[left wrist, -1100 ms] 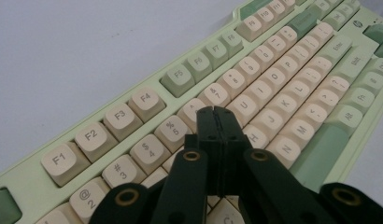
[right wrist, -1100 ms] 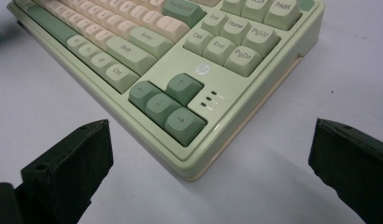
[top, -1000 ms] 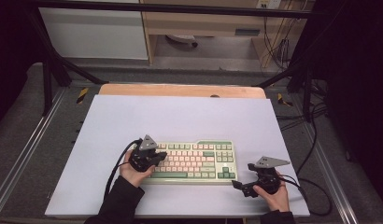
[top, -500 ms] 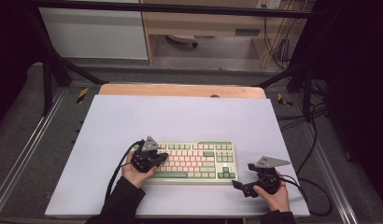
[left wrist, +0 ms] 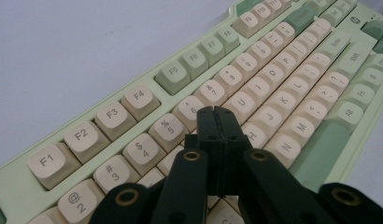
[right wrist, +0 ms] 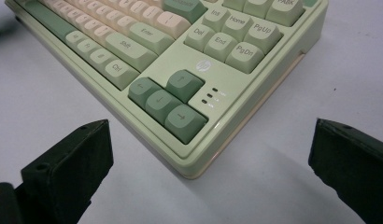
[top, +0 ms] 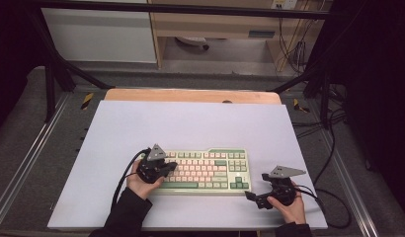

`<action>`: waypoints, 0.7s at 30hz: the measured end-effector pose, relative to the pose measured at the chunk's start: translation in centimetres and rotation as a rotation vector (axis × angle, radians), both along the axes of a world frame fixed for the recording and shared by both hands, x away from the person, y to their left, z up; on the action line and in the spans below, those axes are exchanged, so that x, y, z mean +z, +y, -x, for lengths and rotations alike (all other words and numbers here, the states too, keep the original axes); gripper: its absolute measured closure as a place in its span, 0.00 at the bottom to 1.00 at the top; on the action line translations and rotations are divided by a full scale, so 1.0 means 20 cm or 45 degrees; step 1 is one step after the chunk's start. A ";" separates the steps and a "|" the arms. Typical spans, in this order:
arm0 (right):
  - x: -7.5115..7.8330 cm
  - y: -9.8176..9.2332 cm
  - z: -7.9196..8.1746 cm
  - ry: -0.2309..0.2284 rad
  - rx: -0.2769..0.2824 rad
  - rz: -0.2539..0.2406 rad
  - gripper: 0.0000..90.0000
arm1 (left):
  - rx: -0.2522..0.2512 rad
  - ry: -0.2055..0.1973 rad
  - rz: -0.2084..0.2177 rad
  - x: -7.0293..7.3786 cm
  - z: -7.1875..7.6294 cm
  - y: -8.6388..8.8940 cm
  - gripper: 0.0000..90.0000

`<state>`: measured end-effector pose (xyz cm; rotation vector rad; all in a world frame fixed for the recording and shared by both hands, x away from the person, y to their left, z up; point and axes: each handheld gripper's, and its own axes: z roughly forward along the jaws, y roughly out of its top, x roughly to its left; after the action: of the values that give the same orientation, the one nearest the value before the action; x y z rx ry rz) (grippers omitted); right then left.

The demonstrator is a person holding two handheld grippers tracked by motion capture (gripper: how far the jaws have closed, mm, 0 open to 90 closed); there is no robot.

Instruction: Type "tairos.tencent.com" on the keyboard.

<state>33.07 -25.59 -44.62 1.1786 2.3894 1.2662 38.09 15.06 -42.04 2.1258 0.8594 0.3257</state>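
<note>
Keyboard work is shown on a pale lilac table (top: 200, 123). At the left, the left gripper (top: 167, 167) is held in the person's left hand (top: 141, 181) over the left end of the keyboard (top: 210, 168). Its jaws are pressed flat together with nothing between them, as is seen in the left gripper view, where the joined tips (left wrist: 216, 122) are set down among the cream keys just below the number row, near the 6 key (left wrist: 192, 108) and beside the U key (left wrist: 240, 102); whether a key is actually touched cannot be told. The keyboard, pale green with cream and darker green keys, is laid flat near the front edge of the table, between the two hands. At the right, the right gripper (top: 254, 197) is held in the right hand (top: 289, 207), just off the keyboard's right front corner. Its jaws are spread wide and hold nothing; in the right gripper view the corner with the arrow keys (right wrist: 166, 103) is framed between them.
</note>
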 end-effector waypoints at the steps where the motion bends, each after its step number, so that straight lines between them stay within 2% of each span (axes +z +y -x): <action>1: 0.00 0.00 0.00 0.001 -0.001 -0.003 0.00 | -0.003 -0.001 0.003 0.01 0.00 0.00 1.00; 7: 0.00 0.00 0.00 0.001 -0.001 -0.002 0.00 | -0.015 -0.010 0.003 0.03 0.03 0.04 1.00; 21: 0.00 0.00 0.00 -0.002 0.001 0.002 0.00 | 0.022 -0.009 0.002 0.04 0.08 0.18 1.00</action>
<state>32.99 -25.64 -44.56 1.1766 2.3895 1.2644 36.53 18.62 -41.17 2.1157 0.8741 0.3411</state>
